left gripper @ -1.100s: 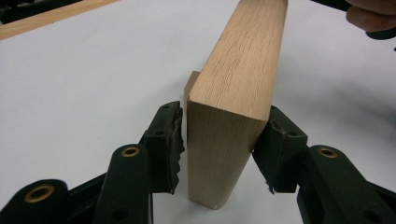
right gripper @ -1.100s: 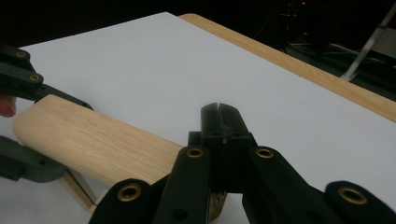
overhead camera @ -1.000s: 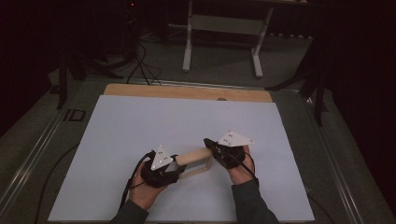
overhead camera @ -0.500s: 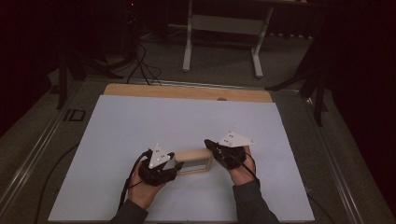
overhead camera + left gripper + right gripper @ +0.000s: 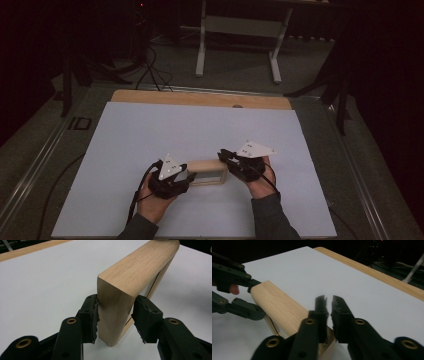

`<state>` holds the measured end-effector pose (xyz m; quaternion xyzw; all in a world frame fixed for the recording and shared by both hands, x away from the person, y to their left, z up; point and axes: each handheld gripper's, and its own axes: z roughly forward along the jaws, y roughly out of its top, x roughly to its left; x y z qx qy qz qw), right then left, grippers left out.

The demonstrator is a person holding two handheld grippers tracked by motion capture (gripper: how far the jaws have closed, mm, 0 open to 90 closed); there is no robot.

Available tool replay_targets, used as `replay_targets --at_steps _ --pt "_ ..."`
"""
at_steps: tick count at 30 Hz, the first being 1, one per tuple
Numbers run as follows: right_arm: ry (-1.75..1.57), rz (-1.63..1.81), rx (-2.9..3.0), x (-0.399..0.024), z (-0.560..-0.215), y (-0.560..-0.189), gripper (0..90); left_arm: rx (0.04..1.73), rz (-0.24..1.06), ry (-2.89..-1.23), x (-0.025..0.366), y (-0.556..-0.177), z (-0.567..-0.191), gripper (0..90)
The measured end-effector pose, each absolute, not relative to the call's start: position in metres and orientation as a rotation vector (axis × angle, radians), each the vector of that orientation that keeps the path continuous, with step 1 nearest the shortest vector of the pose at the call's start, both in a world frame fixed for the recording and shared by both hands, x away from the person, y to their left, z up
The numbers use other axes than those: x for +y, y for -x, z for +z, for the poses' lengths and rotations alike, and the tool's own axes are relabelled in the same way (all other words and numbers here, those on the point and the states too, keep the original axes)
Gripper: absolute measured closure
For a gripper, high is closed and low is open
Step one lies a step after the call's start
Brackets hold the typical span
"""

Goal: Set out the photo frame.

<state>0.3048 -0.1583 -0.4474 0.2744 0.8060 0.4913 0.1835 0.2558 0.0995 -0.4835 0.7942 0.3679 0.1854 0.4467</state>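
On the white rectangular sheet (image 5: 150, 130) that covers the table, the work sits low and near the middle, at about six o'clock from the sheet's centre in the high view.

At the left, the person's left hand (image 5: 152, 207) carries the left gripper (image 5: 186, 177), which points toward three o'clock. In the left gripper view its two black jaws straddle the near end of the light oak wooden rectangular frame (image 5: 130, 285). The left pad touches the wood, while the right pad stands just beside the other face, with a thin gap showing. The jaws have just been closing a little, with the frame's end between them, but they do not yet clamp it.

The light oak wooden rectangular frame stands upright on its long edge on the sheet, running from nine o'clock to three o'clock between the two grippers, its open middle showing the sheet behind.

At the right, the person's right hand (image 5: 260, 180) carries the right gripper (image 5: 225, 159), which points toward nine o'clock at the frame's other end. In the right gripper view its jaws stand narrow, a slim gap between the fingertips, above and just past the frame's top corner. They have just been opening, and nothing is gripped between them.

A tan wooden board edge (image 5: 200, 98) lies along the sheet's far side, at twelve o'clock.
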Motion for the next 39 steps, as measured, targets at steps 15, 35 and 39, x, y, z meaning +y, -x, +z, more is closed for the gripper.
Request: replay_targets --at_steps 15,35,39 --pt "-0.732 1.441 2.366 -0.166 -0.448 -0.302 43.2 0.915 0.455 -1.967 0.100 -0.256 -0.484 56.1" --pt "-0.711 1.427 2.473 -0.172 -0.466 -0.306 40.6 0.920 0.439 -1.955 0.101 -0.257 -0.484 57.9" --pt "-0.713 1.427 2.479 -0.174 -0.468 -0.306 40.3 0.919 0.437 -1.953 0.102 -0.258 -0.484 58.0"
